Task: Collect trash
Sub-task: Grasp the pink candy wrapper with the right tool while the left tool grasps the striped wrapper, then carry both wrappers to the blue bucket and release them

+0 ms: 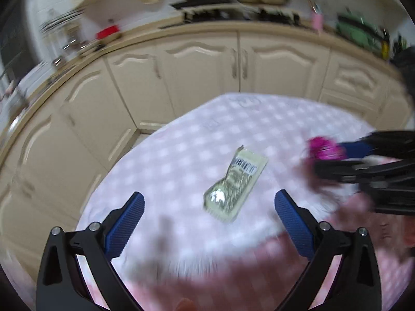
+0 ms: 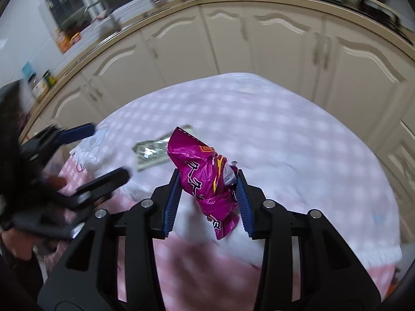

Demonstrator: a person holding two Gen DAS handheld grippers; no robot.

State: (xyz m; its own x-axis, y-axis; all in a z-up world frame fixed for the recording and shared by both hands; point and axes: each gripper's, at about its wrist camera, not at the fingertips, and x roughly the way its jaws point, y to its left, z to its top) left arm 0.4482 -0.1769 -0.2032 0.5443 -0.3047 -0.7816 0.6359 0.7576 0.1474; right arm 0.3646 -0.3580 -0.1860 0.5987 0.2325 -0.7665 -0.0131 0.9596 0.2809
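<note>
A flat green and silver snack wrapper point(image 1: 234, 181) lies on the pink checked tablecloth point(image 1: 166, 160). My left gripper point(image 1: 209, 194) hangs over its near end, open wide, with both blue pads clear of it. To its right a crumpled magenta wrapper point(image 1: 325, 149) sits in my right gripper point(image 1: 321, 159). In the right wrist view the magenta wrapper point(image 2: 205, 178) stands upright between the blue pads, and my right gripper point(image 2: 208, 172) is shut on it. The green wrapper point(image 2: 153, 151) shows behind it, with my left gripper point(image 2: 110, 150) at the left.
Cream kitchen cabinets point(image 1: 202, 77) run behind the table under a cluttered counter point(image 1: 233, 13). The tablecloth point(image 2: 285, 129) stretches away beyond both wrappers. The table's left edge point(image 1: 103, 181) drops off toward the floor.
</note>
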